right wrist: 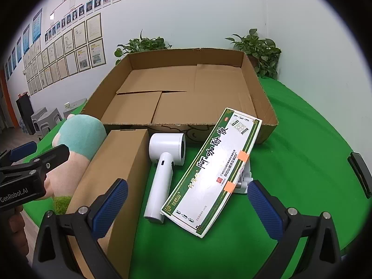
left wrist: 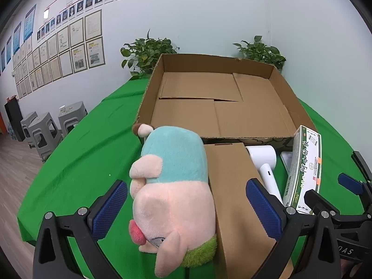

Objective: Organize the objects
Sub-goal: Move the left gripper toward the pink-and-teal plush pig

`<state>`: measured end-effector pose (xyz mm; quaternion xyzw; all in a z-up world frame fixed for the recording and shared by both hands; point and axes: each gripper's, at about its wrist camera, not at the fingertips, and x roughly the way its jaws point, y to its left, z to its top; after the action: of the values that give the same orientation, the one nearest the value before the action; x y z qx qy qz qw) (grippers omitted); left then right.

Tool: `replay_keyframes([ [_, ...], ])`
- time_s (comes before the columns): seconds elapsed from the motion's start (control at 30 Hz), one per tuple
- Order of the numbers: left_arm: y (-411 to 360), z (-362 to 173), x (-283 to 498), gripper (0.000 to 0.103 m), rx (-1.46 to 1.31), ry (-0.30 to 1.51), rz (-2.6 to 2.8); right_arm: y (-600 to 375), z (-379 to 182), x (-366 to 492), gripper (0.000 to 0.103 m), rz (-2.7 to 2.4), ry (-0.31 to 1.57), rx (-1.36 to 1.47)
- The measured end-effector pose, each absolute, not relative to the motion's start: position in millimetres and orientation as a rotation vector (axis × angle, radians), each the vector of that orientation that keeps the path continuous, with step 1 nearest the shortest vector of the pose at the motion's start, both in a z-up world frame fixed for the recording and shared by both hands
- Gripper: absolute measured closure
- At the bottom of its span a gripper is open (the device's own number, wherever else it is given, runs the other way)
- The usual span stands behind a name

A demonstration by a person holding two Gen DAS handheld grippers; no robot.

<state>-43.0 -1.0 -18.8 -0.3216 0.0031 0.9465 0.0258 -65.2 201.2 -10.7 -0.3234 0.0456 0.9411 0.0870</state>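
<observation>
The left tool [left wrist: 186, 207] stands with its jaws wide apart, straddling the plush toy [left wrist: 172, 186], which lies on the green bench [left wrist: 81, 162] pressed against the side of a closed brown carton [left wrist: 232, 197]; neither blue pad [left wrist: 109, 207] touches the plush yet. The right tool [right wrist: 187, 205] is likewise spread open and holds nothing, with the green-and-white medicine box [right wrist: 209, 176] and the white hair dryer [right wrist: 165, 162] lying just ahead of its fingers, the box propped on a small white item I cannot make out. Beyond both tools the big open cardboard tray [left wrist: 148, 97] sits empty, the likely destination. The step in hand looks like a grasp of the plush by the left tool. To do it well, I would ease forward until the pads flank the pink body at its widest part, keep the far pad clear of the carton so it slides between carton and toy instead of catching the edge, and close firmly, since soft stuffing gives. Lift clear above the tray's near wall before carrying it forward.
</observation>
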Motion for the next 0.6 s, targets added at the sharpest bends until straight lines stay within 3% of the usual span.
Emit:
replay_keyframes([
  [0.6, -16, -22, -47, 0.001, -1.012, -0.012, 2.888, 196, -16, -75, 0.001, 2.803, 0.136, -1.010],
])
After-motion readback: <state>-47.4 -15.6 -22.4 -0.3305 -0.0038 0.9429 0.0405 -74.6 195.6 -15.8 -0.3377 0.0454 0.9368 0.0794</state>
